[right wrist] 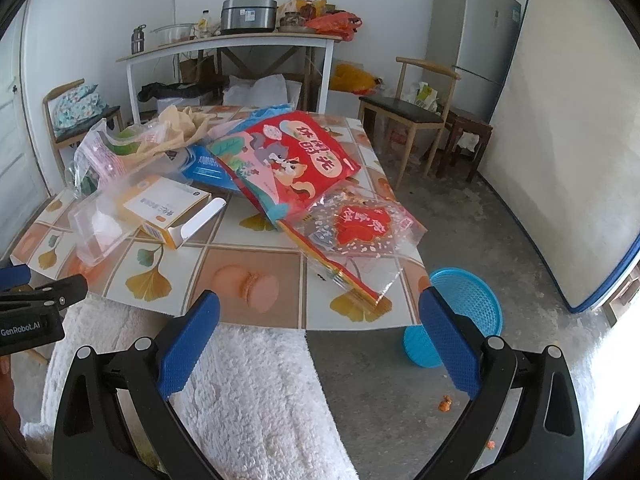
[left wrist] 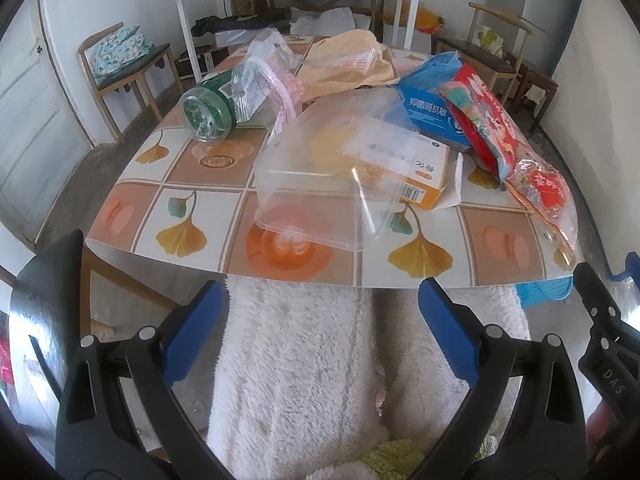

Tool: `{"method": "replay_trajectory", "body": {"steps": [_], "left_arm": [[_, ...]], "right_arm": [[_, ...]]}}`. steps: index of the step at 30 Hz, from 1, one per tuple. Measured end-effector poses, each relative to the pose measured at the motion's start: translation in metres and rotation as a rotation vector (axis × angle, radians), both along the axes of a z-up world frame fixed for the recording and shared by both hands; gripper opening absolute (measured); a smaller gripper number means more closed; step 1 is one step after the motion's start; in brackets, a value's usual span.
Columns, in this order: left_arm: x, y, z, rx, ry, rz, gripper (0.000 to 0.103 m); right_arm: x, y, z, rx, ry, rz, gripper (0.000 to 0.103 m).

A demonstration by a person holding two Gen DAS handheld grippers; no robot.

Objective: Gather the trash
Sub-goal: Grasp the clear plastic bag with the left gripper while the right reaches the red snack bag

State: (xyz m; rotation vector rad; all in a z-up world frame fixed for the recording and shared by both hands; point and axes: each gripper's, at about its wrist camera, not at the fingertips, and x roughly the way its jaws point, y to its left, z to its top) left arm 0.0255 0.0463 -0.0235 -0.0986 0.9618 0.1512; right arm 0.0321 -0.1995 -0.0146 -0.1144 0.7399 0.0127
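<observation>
Trash is piled on a table with a ginkgo-patterned cloth [left wrist: 180, 236]: a clear plastic box [left wrist: 308, 196], an orange and white carton [left wrist: 404, 164], a green glass jar [left wrist: 208, 110] on its side, a blue packet [left wrist: 432, 100], a red snack bag [right wrist: 296, 160] and a clear wrapper with red print [right wrist: 360, 232]. A blue mesh basket [right wrist: 468, 304] stands on the floor at the table's right corner. My left gripper [left wrist: 320, 336] is open and empty, short of the table's near edge. My right gripper [right wrist: 320, 340] is open and empty, likewise short of the edge.
White fluffy fabric [left wrist: 296, 368] lies below both grippers. Wooden chairs stand at the left [left wrist: 128, 64] and right [right wrist: 408, 112]. A white side table [right wrist: 224, 48] with kitchenware is behind. A fridge [right wrist: 472, 32] and a leaning mattress [right wrist: 560, 160] are at the right.
</observation>
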Motion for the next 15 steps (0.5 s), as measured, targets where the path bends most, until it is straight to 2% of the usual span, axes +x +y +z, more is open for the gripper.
{"method": "replay_trajectory", "body": {"steps": [10, 15], "left_arm": [[0.015, 0.016, 0.012, 0.048, -0.061, 0.019, 0.094], [0.021, 0.041, 0.017, 0.017, -0.087, 0.068, 0.094]], "right_arm": [[0.037, 0.013, 0.026, -0.016, -0.055, 0.054, 0.097], [0.061, 0.033, 0.047, -0.027, -0.079, 0.130, 0.097]]}}
